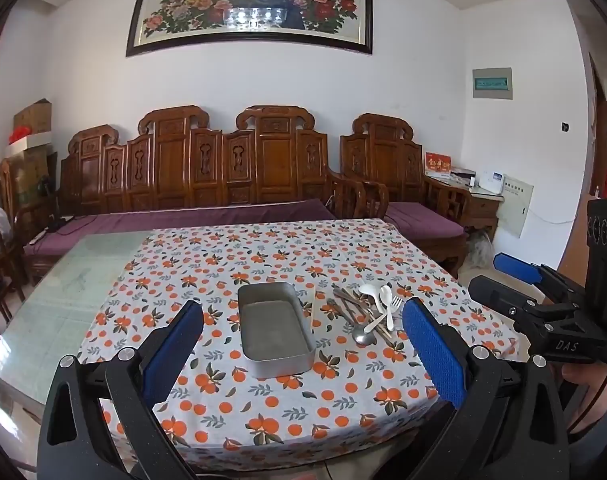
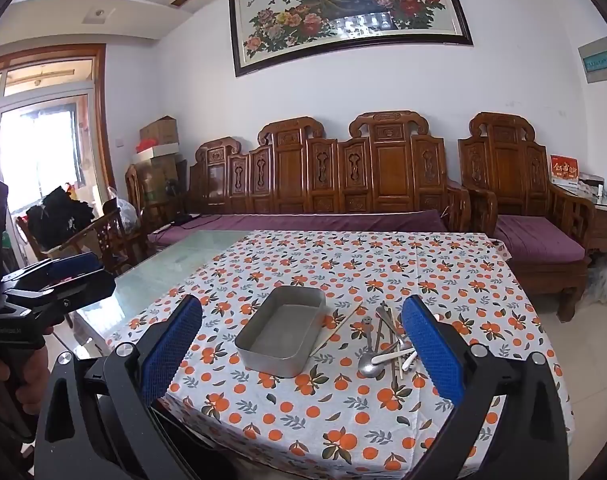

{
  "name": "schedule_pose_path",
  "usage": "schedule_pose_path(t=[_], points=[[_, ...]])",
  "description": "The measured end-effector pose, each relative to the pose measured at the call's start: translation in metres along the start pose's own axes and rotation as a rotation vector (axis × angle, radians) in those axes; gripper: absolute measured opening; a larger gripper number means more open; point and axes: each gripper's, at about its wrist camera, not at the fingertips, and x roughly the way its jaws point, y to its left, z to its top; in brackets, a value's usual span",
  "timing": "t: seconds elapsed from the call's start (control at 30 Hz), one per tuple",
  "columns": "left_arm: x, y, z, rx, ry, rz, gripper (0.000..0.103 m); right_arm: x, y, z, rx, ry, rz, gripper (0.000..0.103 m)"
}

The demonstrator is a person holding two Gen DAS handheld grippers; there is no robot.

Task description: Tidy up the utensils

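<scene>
An empty grey metal tray [image 1: 277, 330] [image 2: 281, 330] sits on the orange-print tablecloth [image 1: 263, 412] [image 2: 343, 424]. Right of it lies a pile of utensils [image 1: 367, 312] [image 2: 387, 344]: a metal spoon [image 1: 363, 337] [image 2: 370, 366], white plastic spoons [image 1: 385, 298], a fork and chopsticks. One chopstick [image 1: 313, 308] [image 2: 337, 332] lies alone beside the tray. My left gripper [image 1: 303, 344] is open and empty, above the near table edge. My right gripper [image 2: 303, 344] is open and empty too; it also shows in the left wrist view [image 1: 503, 276].
The cloth covers the right part of a glass-topped table [image 1: 63, 288] [image 2: 163, 268]. A carved wooden sofa [image 1: 207, 176] [image 2: 343, 176] with purple cushions stands behind it. A wooden chair [image 2: 103, 236] stands at the left.
</scene>
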Motion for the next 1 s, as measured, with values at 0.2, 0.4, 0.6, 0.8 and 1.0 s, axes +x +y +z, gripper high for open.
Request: schedule_pose_path(t=[0.2,0.4,0.6,0.8,1.0], points=[[-0.0003,-0.0012,-0.0006,0.002,-0.003,0.002,0.096,-0.0004,-0.0003,0.0000,0.002,-0.001,0.002,0.100],[-0.0045,-0.0034,0.0028,0.003,-0.003,0.000,0.096,-0.0005,-0.0002,-0.0001,0.001,-0.002,0.001,0.100],[-0.0050,-0.0038,0.0026,0.002,-0.005,0.001,0.096,0.0001,0.0008,0.0005,0.003,-0.002,0.001,0.100],[-0.0050,-0.0031,0.0024,0.002,-0.005,-0.002,0.096,0.0013,0.0026,0.0013,0.002,-0.001,0.001,0.100],[-0.0053,-0.0032,0.0021,0.002,-0.006,-0.001,0.096,0.0007,0.0010,0.0012,0.005,-0.002,0.001,0.100]])
